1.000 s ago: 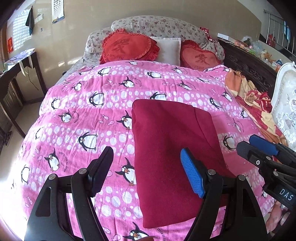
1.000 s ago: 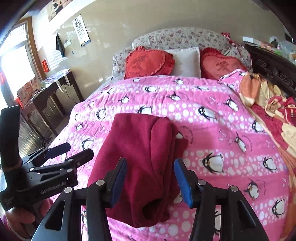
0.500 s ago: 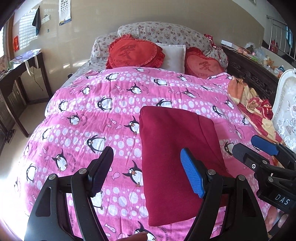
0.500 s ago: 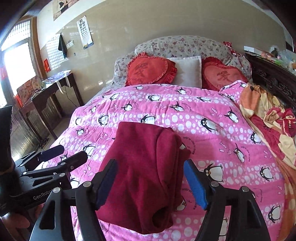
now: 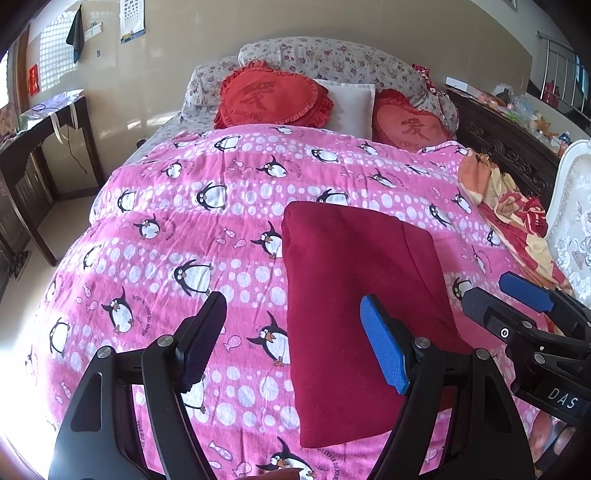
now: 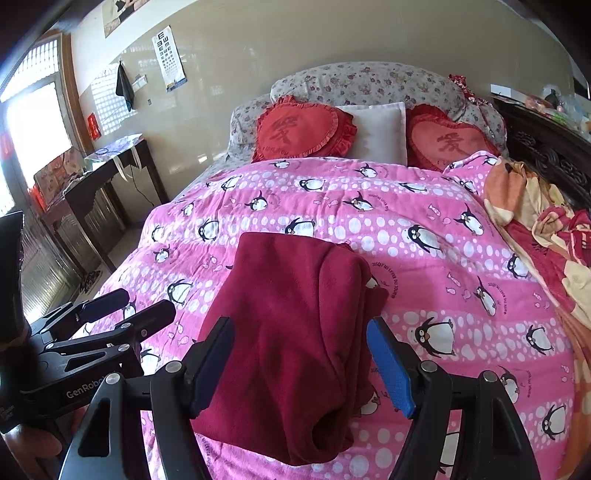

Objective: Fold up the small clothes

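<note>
Dark red fleece garment (image 5: pixel 354 295) lies folded on my pink penguin-print quilt (image 5: pixel 207 221), near the foot edge. Left gripper (image 5: pixel 295 343) spread, empty above it; right gripper (image 6: pixel 301 363) spread, empty too. Garment's near hem is cut off behind my fingers.

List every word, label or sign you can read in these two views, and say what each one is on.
"DAS": on the body of the right gripper, left wrist view.
"GenRobo", rest hidden: on the body of the left gripper, right wrist view.
"E": top letter of the eye chart; lower rows too small.
"I love you": left heart cushion, faint; a large Chinese character above it.
"JUSQU'AU LEVER DU JOUR": pink penguin blanket, small.
Wall calendar: unreadable.
</note>
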`<control>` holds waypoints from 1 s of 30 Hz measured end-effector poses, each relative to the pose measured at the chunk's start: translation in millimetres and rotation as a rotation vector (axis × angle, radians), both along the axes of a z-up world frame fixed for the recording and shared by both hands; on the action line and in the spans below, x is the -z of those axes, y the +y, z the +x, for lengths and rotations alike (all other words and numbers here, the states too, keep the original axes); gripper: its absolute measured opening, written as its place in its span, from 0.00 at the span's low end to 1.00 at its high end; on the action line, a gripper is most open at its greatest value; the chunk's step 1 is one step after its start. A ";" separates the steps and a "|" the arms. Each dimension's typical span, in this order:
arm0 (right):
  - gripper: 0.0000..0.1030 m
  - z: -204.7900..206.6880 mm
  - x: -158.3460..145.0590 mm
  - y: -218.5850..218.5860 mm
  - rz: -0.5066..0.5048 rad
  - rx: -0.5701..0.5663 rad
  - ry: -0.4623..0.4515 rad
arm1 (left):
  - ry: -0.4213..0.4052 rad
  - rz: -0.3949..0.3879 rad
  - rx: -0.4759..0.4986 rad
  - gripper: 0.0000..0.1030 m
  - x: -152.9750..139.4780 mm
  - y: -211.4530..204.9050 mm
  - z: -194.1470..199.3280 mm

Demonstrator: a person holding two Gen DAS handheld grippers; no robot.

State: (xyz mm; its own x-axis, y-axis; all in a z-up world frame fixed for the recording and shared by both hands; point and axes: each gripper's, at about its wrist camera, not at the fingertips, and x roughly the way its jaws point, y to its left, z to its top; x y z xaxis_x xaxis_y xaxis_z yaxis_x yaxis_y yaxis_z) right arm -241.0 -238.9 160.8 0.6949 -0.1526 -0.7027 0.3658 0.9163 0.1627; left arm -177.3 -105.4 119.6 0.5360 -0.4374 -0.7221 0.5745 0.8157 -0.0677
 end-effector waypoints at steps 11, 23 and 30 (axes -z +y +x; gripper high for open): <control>0.70 3.4 6.2 -2.1 0.022 -0.003 0.012 | 0.005 0.007 0.000 0.73 3.7 -2.3 0.1; 0.70 7.8 13.4 -2.7 0.037 -0.009 0.028 | 0.015 0.015 0.002 0.73 8.8 -4.1 3.9; 0.70 10.1 15.5 -2.2 0.043 -0.010 0.034 | 0.022 0.020 0.004 0.73 11.1 -5.0 5.7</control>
